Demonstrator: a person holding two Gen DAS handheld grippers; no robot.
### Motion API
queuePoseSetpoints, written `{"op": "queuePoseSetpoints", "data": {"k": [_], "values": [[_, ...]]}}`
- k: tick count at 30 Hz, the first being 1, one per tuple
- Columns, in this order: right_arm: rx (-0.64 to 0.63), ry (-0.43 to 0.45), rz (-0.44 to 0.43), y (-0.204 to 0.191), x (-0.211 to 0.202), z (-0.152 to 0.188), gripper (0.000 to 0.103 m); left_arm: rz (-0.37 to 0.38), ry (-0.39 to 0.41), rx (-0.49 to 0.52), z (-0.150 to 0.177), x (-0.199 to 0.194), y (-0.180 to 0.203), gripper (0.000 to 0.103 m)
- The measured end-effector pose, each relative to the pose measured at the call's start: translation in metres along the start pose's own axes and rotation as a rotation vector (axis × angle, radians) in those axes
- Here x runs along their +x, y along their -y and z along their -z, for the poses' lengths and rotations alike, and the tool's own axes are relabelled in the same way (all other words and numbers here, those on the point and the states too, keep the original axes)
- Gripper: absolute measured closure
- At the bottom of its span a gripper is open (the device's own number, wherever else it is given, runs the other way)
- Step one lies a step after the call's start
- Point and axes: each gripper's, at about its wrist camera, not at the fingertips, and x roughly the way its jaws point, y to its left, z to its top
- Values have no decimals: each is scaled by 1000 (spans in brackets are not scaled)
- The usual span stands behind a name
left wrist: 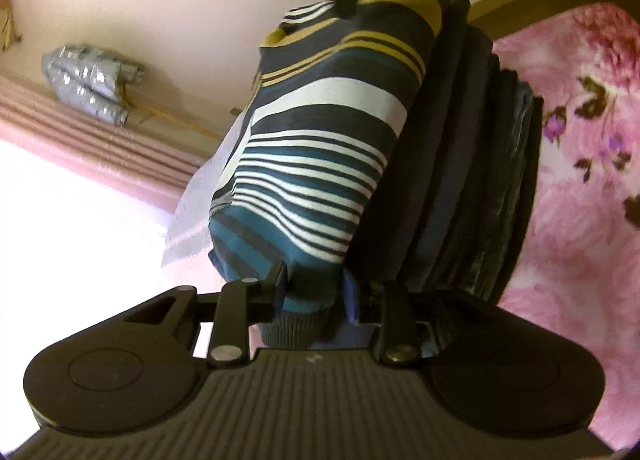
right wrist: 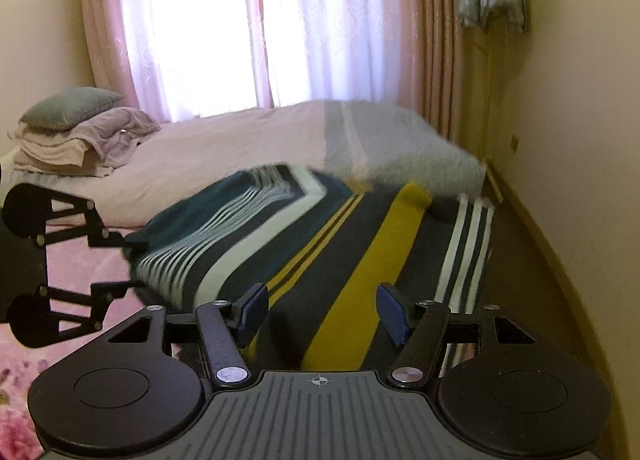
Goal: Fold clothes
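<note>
The left tool [left wrist: 316, 292] is clamped on the ribbed hem of the striped sweater [left wrist: 320, 148], which lies folded on a stack of dark clothes [left wrist: 472, 180] on the pink floral blanket [left wrist: 580, 140]. The right tool [right wrist: 322, 316] stands wide open and empty over the sweater's other end. I judge this a laying-down or squaring step, so the next move calls for even tension from both ends; the sweater's long axis runs from left tool to right, stripes across it.

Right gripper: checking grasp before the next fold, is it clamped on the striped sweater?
No. The right gripper stands open, blue pads apart above the striped sweater.
</note>
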Motion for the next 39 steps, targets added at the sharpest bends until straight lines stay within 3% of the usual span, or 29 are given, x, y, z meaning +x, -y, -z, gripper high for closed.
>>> {"op": "queuePoseSetpoints", "data": {"k": [2,6,10,11,12,14,18,22,25,32,39], "values": [[38,-24,-2,0,7,5,40,23,-10,-40,0,-3,-1,70],[89,-32,27,-5,-1,16,40,45,-32,-104,-2,-12,-3,70],[134,-32,59,-12,-16,27,39,73,-59,-269,0,-29,-15,69],[146,-32,67,-14,-20,30,37,86,-71,-323,2,-34,-17,67],[157,-32,75,-16,-23,33,19,100,-82,-379,4,-38,-18,66],[180,-32,91,-19,-31,38,2,122,-105,-487,8,-47,-20,52],[239,-66,156,-44,-48,47,2,164,-130,-687,22,-64,-22,38],[303,-111,231,-75,-66,54,2,227,-125,-876,42,-84,-27,4],[351,-145,288,-98,-80,60,2,259,-144,-986,58,-98,-32,2],[365,-174,374,-157,-108,60,2,218,-82,-1007,90,-150,-35,2],[354,-174,398,-197,-116,52,2,216,-79,-1021,109,-183,-32,2]]}}
